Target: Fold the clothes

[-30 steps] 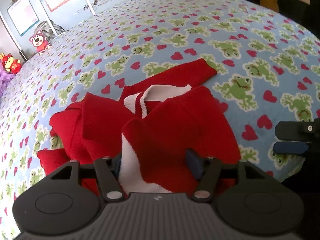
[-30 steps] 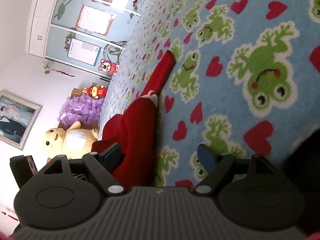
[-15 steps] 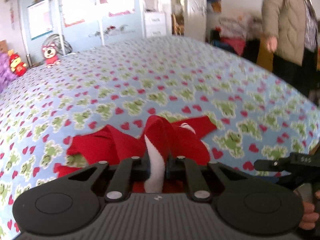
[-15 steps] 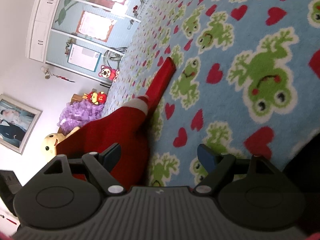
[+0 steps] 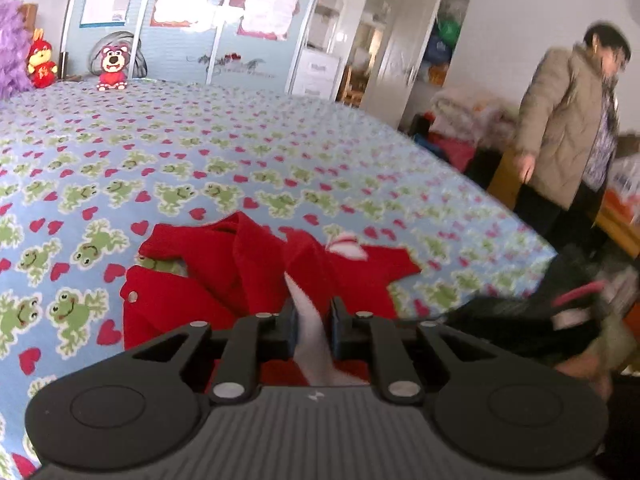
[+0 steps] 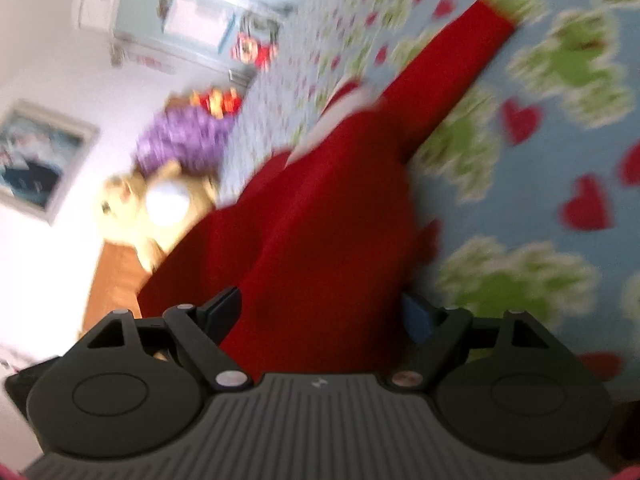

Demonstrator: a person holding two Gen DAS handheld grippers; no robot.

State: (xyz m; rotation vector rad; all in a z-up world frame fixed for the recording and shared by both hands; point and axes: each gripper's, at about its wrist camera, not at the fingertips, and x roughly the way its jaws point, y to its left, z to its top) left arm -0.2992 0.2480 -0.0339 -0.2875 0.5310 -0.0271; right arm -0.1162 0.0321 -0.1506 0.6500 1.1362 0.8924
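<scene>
On my bed's blue fleece blanket printed with frogs and hearts, the rumpled red knit sweater with white trim lies unfolded, stretching forward and away from both tools. My left hand-held gripper has nearly closed, pinching its white band. My right hand-held gripper, blurred, stands wide open with red cloth lying between its fingers.

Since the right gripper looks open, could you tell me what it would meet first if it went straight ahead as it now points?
The red garment: its cloth already lies between the right gripper's spread fingers, so it would probably press straight into it. The view is blurred, so depth is uncertain.
</scene>
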